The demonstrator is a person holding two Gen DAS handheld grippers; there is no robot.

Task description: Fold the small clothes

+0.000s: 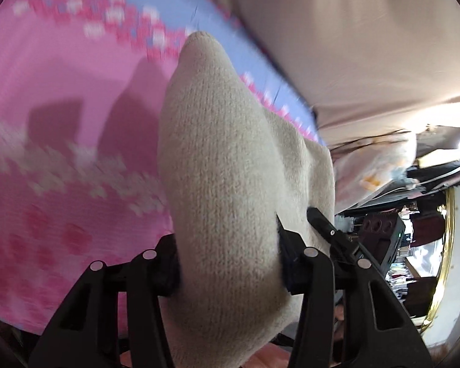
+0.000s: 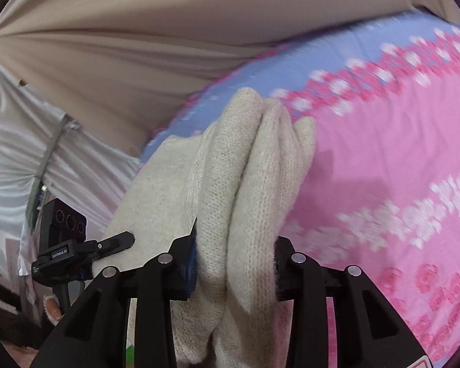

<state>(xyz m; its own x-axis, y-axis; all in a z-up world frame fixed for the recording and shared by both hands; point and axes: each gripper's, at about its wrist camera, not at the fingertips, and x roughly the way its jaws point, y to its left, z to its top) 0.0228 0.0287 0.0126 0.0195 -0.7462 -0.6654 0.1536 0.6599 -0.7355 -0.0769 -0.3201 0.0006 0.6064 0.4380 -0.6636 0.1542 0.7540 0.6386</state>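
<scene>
A cream knitted garment (image 1: 227, 184) is held up over a pink flowered bedspread (image 1: 61, 107). My left gripper (image 1: 230, 270) is shut on a thick bunch of the knit, which fills the middle of the left wrist view. My right gripper (image 2: 234, 276) is shut on folded layers of the same cream garment (image 2: 245, 165), which bulge out in front of its jaws. The other gripper's tip and camera (image 2: 67, 245) show at the left of the right wrist view, against the knit. The rest of the garment is hidden behind the bunches.
The bedspread (image 2: 383, 153) has a blue border with pink flowers (image 2: 260, 70). A beige curtain (image 2: 138, 30) hangs behind the bed. Silvery cloth (image 2: 15, 153) is at the left. Cluttered shelves and a gold-rimmed object (image 1: 444, 245) are at the right.
</scene>
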